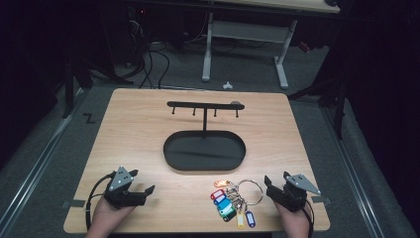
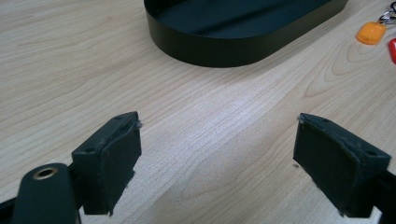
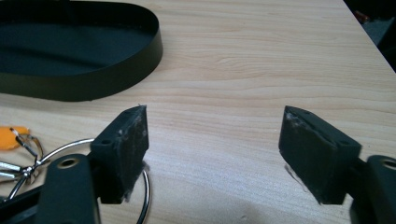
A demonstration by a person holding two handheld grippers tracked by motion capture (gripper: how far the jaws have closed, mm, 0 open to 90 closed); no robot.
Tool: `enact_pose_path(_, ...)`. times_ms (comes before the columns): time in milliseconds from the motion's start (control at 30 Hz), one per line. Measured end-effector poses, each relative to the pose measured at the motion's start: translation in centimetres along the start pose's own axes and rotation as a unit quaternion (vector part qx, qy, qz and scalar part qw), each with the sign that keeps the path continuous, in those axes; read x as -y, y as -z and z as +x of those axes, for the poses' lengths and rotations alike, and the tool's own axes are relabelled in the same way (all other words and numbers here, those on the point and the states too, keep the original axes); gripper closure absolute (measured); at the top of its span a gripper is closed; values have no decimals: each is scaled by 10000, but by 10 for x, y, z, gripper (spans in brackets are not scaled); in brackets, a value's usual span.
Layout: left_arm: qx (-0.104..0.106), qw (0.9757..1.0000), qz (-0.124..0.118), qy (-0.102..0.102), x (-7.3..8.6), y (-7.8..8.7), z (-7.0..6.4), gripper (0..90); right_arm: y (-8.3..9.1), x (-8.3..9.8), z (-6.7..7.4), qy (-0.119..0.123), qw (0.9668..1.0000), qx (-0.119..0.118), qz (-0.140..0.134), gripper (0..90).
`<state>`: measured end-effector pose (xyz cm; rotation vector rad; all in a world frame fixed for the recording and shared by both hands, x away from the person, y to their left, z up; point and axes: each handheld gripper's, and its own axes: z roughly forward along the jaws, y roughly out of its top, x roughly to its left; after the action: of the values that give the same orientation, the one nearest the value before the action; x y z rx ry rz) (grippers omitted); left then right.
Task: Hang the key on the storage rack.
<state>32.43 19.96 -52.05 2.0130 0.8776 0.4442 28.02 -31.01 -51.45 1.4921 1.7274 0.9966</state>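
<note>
A: Wooden table [image 1: 148, 124], key bunch [image 1: 235, 201] w/ coloured tags near front edge, right of centre?
B: Yep, just beside right gripper [image 1: 270, 187]. Left gripper [image 1: 148, 190] & right both jaws apart, empty.

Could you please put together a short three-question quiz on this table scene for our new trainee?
1. True or false: the right claw is shut on the key ring.
2. Which thing lies nearest the right claw? A) the black oval tray B) the bunch of coloured key tags C) the hook bar
3. Fill in: the stand's post rises from the ____ edge of the tray, as seen from the person's side.

Key
1. False: both the right claw and the left claw stand open over bare wood, holding nothing.
2. B
3. far
</note>
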Motion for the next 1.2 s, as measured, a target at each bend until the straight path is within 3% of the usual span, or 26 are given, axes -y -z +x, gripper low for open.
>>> enact_pose_path(233, 29, 10000, -6, -36, -1, -2, -1, 156, 3, 3, -3, 13, 10000, -51, 50, 218)
enact_pose_path(367, 8, 10000, -30, -20, 0, 0, -1, 156, 3, 1, -5, -136, 9999, -65, -13, 203)
enact_pose_path(600, -17, 10000, -53, 24, 1, 2, 1, 156, 1, -3, -9, -61, 9998, -140, -87, 172)
enact_pose_path(733, 0, 10000, -39, 5, 1, 1, 1, 156, 2, -6, -11, 42, 9996, -255, 127, 164)
enact_pose_path(833, 17, 10000, -35, 2, 1, 1, 1, 156, 3, -7, -9, 85, 9995, -286, 99, 164)
enact_pose_path(1000, 32, 10000, -24, 9, 1, 1, 1, 157, 3, -11, -4, 250, 9993, -186, 190, 160)
enact_pose_path(1100, 32, 10000, 3, 6, 2, 1, 1, 157, 5, -12, -2, 259, 9987, -265, 340, 162)
enact_pose_path(1200, 33, 10000, -11, 75, 3, 2, 4, 157, 11, -13, 1, 445, 9977, -304, 408, 165)
